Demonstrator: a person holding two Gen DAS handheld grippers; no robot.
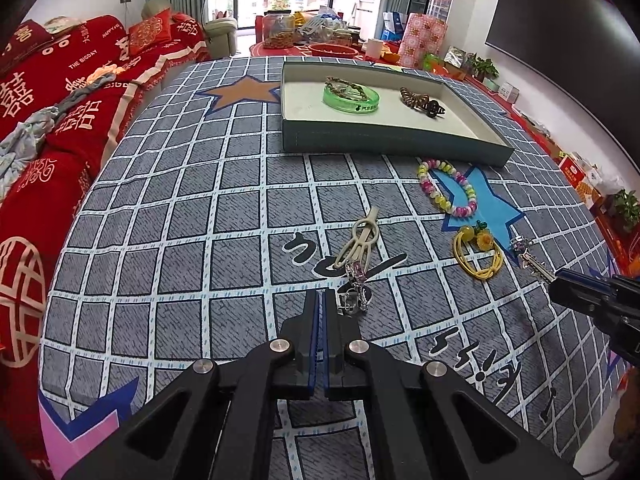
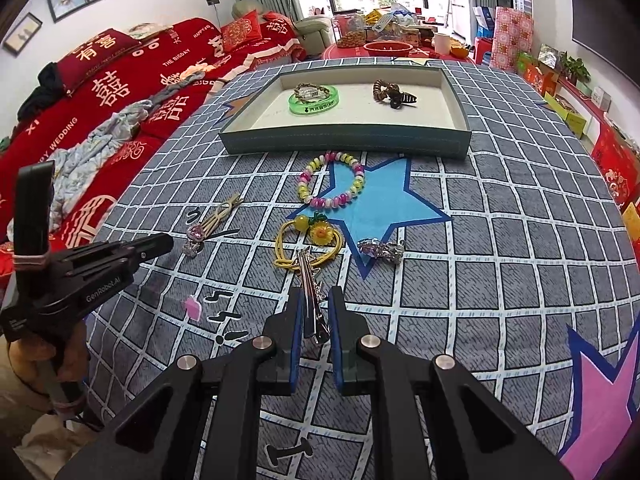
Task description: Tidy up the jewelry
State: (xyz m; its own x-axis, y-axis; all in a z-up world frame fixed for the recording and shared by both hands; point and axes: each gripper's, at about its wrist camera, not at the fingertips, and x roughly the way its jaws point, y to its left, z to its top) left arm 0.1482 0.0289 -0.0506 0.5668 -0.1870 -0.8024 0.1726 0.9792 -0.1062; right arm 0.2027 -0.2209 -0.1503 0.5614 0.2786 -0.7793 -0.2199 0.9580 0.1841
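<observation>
A shallow grey-green tray (image 1: 384, 145) (image 2: 344, 141) at the table's far side holds a green bangle (image 1: 351, 100) and a brown hair clip (image 1: 422, 101). On the checked cloth lie a beaded bracelet (image 2: 331, 178), a yellow flower hair tie (image 2: 308, 242), a beige hair clip (image 1: 360, 244), a purple jewelled clip (image 1: 357, 286) and a silver ring piece (image 2: 380, 249). My left gripper (image 1: 322, 296) is shut and empty, just left of the purple clip. My right gripper (image 2: 315, 300) is shut on a silver hair clip (image 2: 311, 292) that it holds above the cloth.
A red sofa (image 1: 60, 120) with clothes runs along the left. Behind the tray stands a cluttered low table (image 1: 316, 36) with jars and a red bowl. A dark TV (image 1: 560, 40) and boxes line the right wall.
</observation>
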